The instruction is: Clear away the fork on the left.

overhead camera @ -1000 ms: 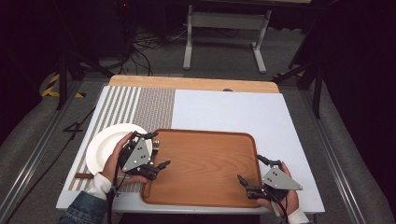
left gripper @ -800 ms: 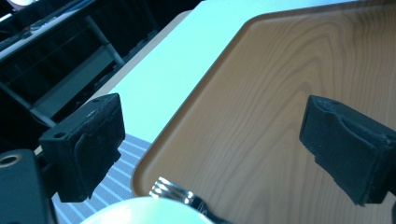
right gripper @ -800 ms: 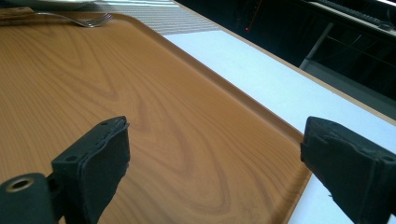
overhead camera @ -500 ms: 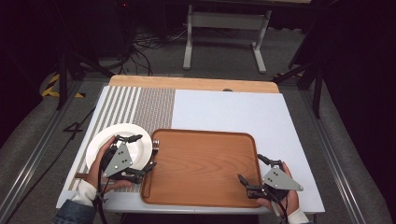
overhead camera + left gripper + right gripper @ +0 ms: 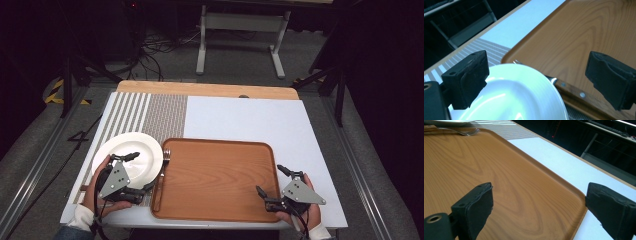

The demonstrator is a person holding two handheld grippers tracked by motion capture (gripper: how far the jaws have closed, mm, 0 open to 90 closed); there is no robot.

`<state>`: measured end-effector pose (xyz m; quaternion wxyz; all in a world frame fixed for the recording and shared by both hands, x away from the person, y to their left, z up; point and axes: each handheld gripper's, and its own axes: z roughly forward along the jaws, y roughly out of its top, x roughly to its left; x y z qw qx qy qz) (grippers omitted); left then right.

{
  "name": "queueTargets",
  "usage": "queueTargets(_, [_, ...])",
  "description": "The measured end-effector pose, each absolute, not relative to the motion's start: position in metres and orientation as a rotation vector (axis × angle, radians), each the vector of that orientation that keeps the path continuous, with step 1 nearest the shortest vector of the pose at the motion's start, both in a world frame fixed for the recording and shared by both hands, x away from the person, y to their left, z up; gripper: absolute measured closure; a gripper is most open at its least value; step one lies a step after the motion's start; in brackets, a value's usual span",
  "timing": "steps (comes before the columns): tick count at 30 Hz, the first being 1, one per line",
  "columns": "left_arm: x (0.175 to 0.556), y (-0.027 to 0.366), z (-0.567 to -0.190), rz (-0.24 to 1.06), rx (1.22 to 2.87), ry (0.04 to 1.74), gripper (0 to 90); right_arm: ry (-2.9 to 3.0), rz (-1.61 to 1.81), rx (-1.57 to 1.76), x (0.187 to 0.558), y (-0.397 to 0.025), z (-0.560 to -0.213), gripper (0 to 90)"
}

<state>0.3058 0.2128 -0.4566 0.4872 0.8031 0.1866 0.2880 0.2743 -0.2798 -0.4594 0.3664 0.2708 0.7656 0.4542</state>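
On the worktop, the wooden tray lies near the front edge, and the white plate sits just beside the tray's left rim. A fork lies along that same left rim, between tray and plate. The left gripper hovers over the plate's tray-side edge with fingers spread, while the right gripper holds at the tray's front right corner, its fingers also spread and holding nothing.

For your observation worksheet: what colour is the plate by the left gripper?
White, plain and glossy. The plate shows best in the high view, beside the wooden tray.
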Motion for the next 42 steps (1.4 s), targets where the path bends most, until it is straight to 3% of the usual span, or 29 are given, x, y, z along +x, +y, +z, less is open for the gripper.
queueTargets(42, [0.3010,0.2166,-0.4620,0.702,1.944,0.472,5.5,1.959,1.173,0.711,0.2748,-0.2827,-0.4613,8.6])
